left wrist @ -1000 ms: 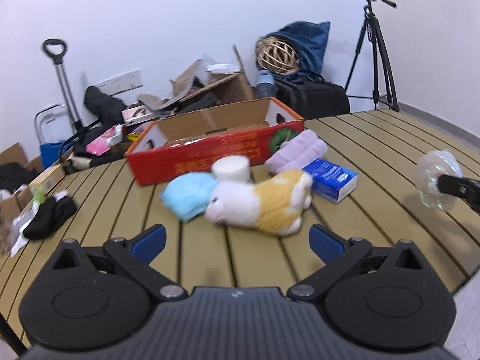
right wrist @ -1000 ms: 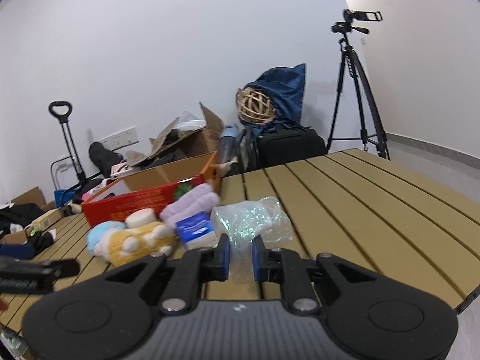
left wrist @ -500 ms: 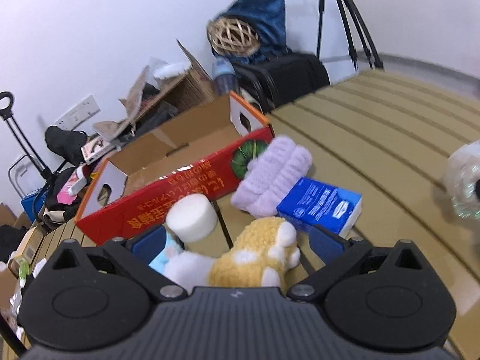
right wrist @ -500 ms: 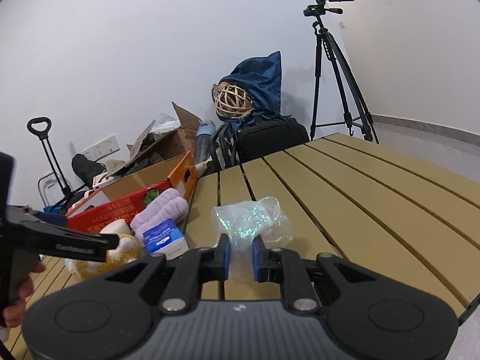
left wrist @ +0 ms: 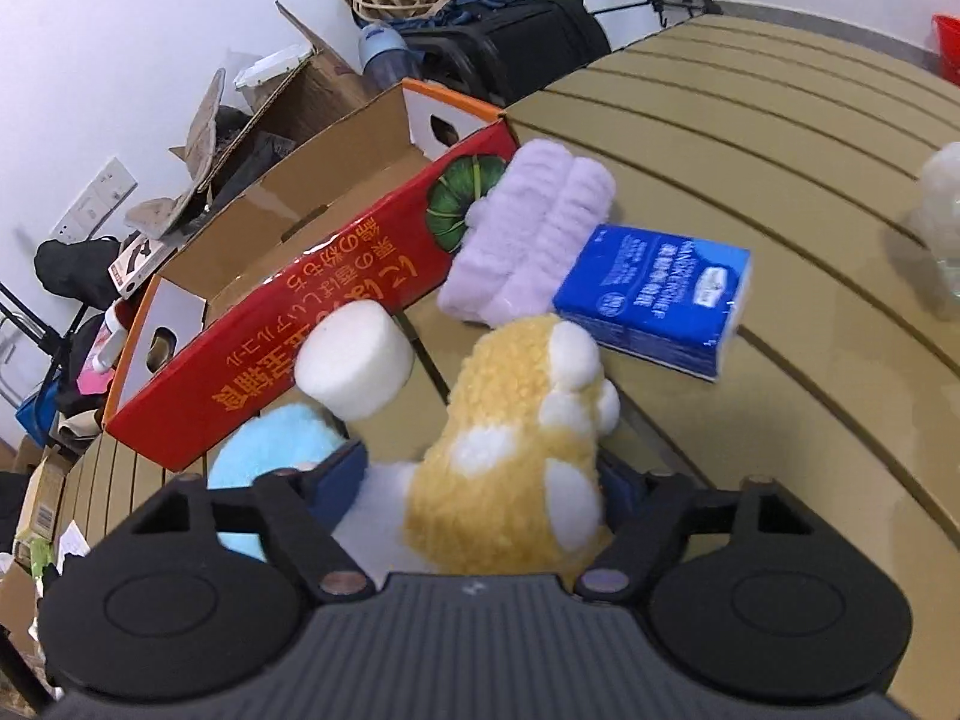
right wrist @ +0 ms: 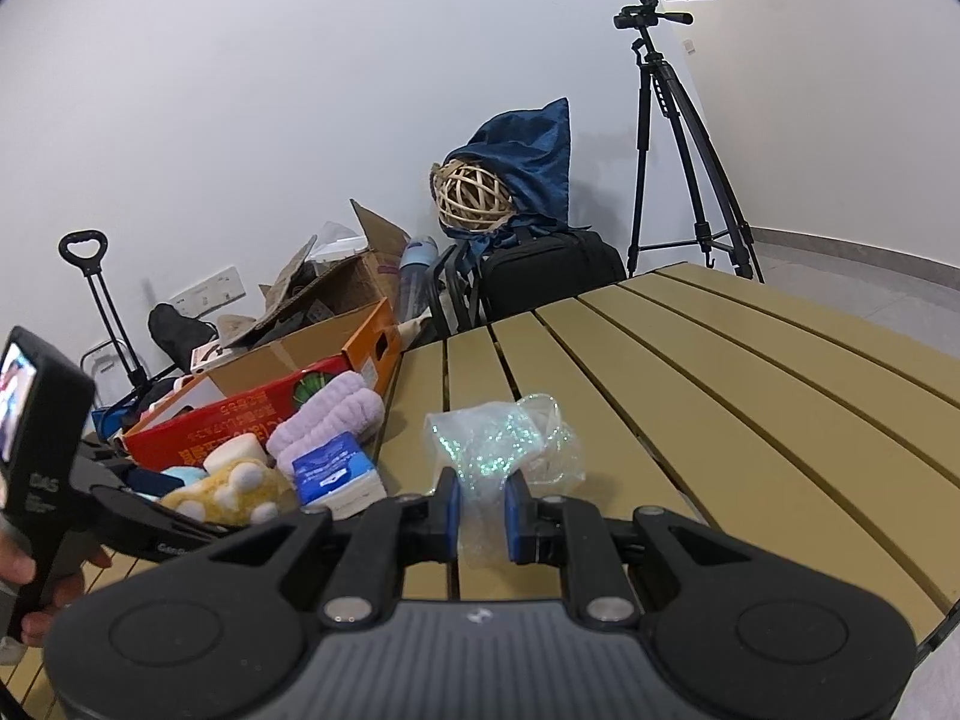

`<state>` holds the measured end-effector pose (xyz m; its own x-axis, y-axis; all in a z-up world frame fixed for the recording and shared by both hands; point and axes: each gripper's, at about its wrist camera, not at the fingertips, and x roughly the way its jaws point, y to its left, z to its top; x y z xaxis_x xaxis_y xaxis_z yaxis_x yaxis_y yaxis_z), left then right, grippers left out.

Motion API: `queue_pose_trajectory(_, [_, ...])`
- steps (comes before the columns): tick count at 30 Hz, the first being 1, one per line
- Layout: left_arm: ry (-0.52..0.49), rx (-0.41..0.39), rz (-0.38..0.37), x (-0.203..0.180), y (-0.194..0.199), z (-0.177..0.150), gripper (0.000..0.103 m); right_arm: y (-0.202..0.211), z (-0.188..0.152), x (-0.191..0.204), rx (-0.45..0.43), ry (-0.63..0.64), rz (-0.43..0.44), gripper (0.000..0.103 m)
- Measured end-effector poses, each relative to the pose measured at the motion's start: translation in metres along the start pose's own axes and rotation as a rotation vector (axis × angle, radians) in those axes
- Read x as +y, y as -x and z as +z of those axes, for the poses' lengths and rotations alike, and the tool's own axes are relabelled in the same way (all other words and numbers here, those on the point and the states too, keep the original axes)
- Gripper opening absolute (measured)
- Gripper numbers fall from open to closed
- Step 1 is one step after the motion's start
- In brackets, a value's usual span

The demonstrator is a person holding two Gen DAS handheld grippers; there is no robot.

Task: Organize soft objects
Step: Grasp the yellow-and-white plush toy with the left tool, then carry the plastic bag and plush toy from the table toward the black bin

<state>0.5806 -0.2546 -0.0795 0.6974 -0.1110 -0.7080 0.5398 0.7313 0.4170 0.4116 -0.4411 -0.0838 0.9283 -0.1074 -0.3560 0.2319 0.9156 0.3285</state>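
Observation:
A yellow and white plush toy (left wrist: 510, 450) lies on the slatted table (left wrist: 750, 150), and my left gripper (left wrist: 480, 480) has its blue pads pressed against both of its sides. Around it are a white foam cylinder (left wrist: 354, 360), a light blue soft item (left wrist: 270, 438), a purple fluffy roll (left wrist: 534, 228) and a blue tissue pack (left wrist: 654, 294). Behind them stands an open red cardboard box (left wrist: 288, 324). My right gripper (right wrist: 483, 504) is shut on a crinkly iridescent plastic bag (right wrist: 504, 438) further right on the table.
Behind the table's far edge are cardboard boxes (right wrist: 336, 294), a black bag (right wrist: 552, 270), a wicker ball (right wrist: 474, 195), a tripod (right wrist: 672, 120) and a hand trolley (right wrist: 96, 294). A hand (right wrist: 36, 600) holds the left gripper. Bare slats (right wrist: 750, 390) stretch to the right.
My left gripper has moved forward and down onto the plush toy, and its jaws have narrowed around it. The right gripper still holds the bag and has shifted little.

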Motion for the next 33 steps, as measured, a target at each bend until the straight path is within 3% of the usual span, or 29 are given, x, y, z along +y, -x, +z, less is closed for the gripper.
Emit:
queue_pose_trajectory(4, [0.02,-0.036,-0.014,-0.003,0.017,-0.005,0.055,0.002,-0.001,0.004,-0.001,0.007,0.011,0.014])
queue_pose_trajectory(8, [0.026,-0.104,-0.008,-0.014,0.039,-0.02,0.05,0.005,0.0,0.005,-0.007,0.01,0.019,0.014])
queue_pose_trajectory(18, [0.164,-0.241,0.077,-0.014,0.085,-0.056,0.05,0.018,-0.001,0.013,-0.025,0.025,0.056,0.014])
queue_pose_trajectory(25, [0.282,-0.302,0.102,-0.008,0.13,-0.08,0.051,0.035,-0.005,0.031,-0.036,0.054,0.105,0.014])
queue_pose_trajectory(33, [0.399,-0.361,0.099,-0.009,0.188,-0.124,0.051,0.082,-0.014,0.064,-0.086,0.115,0.187,0.014])
